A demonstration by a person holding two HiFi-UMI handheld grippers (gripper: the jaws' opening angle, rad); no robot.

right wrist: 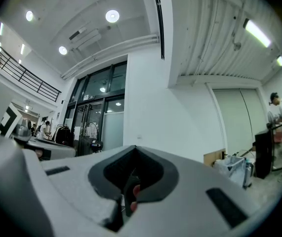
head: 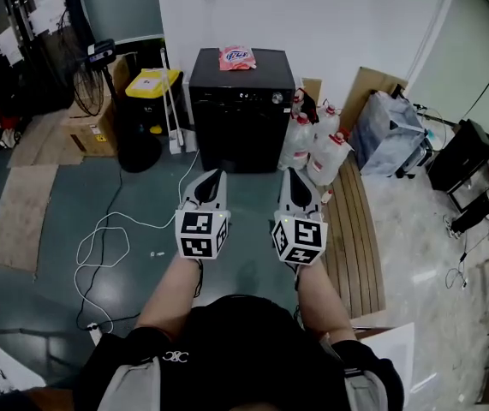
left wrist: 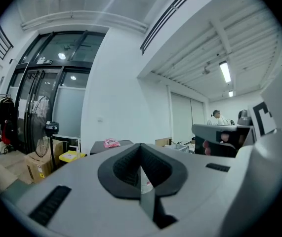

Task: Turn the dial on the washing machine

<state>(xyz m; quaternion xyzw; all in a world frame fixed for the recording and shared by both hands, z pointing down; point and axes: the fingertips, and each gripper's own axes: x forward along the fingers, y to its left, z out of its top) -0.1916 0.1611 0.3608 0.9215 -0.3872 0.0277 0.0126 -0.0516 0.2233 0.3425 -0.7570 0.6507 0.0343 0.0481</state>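
Observation:
The black washing machine point(head: 242, 110) stands against the white wall, with its round dial point(head: 277, 98) at the upper right of its front panel. A pink packet point(head: 236, 57) lies on its top point(left wrist: 111, 142). My left gripper point(head: 214, 175) and right gripper point(head: 293, 175) are held side by side over the floor, both pointing at the machine and well short of it. In the left gripper view the jaws of my left gripper point(left wrist: 141, 148) meet with nothing between them. My right gripper point(right wrist: 133, 150) is likewise shut and empty.
Several white bottles with red caps point(head: 317, 144) crowd the floor right of the machine. A yellow-lidded bin point(head: 146, 84) and a cardboard box point(head: 90, 128) stand to its left. A white cable point(head: 107, 238) loops over the floor. Wooden slats point(head: 355, 229) lie on the right.

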